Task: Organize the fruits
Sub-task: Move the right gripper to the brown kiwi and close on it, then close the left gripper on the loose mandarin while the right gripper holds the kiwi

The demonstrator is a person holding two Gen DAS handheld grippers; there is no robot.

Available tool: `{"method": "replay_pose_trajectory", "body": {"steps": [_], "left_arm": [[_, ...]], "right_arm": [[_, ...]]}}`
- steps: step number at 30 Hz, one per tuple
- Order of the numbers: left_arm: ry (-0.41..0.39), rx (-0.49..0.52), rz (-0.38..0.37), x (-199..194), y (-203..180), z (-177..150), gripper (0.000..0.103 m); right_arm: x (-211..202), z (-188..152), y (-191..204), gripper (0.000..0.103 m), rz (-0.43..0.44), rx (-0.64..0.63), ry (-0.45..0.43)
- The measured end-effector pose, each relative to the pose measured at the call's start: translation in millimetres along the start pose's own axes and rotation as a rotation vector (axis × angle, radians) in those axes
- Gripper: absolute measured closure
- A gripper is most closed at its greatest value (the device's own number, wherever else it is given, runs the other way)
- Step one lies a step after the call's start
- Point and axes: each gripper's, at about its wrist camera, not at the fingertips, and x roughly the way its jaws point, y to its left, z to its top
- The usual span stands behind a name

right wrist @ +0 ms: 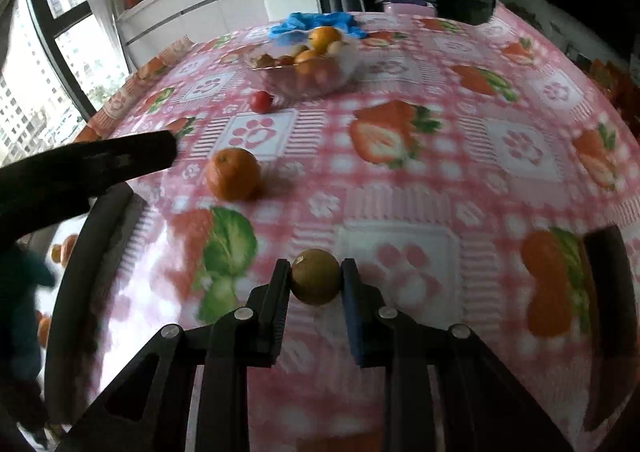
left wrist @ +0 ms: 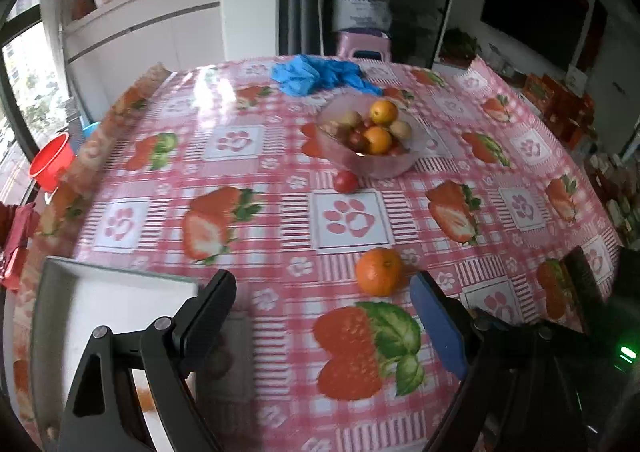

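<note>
Between our right gripper's (right wrist: 316, 284) jaws sits a small brown fruit (right wrist: 315, 282), clamped from both sides just above the desk (right wrist: 460, 155). Our left gripper (left wrist: 324, 292) hangs with jaws wide apart and nothing between them; an orange (left wrist: 378, 271) lies just beyond. Farther off, a bowl (left wrist: 370, 139) holds mixed fruit, a tomato (left wrist: 346, 181) beside it.

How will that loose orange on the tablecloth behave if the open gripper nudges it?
The orange looks round and sits free on a glossy tablecloth, so a nudge would probably roll it. It seems firm, likely tolerating a squeeze from the left gripper.
</note>
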Motion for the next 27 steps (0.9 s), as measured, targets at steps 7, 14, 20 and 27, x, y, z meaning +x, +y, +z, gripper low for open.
{"method": "replay_pose_trajectory", "body": {"steps": [7,14,20,27], "left_arm": [[0.010,0.038,0.009,34.0,-22.0,-1.7,0.013],[0.021,0.043,0.041,58.0,-35.7,-1.1,0.017],[0.057,0.033,0.025,63.6,-34.6,-9.7,0.062],[0.043,0.046,0.025,14.5,-34.4,-73.9,0.062]], "right_arm": [[-23.9,-24.6,-23.6,0.075,-0.005,0.042,-0.012],[-35.0,-35.6,-31.8,0.075,-0.029,0.050,-0.022],[-39.5,-43.9,-34.4,0.075,-0.063,0.032,-0.024],[-47.9,-62.2,-29.8,0.075,-0.068,-0.001,-0.054]]}}
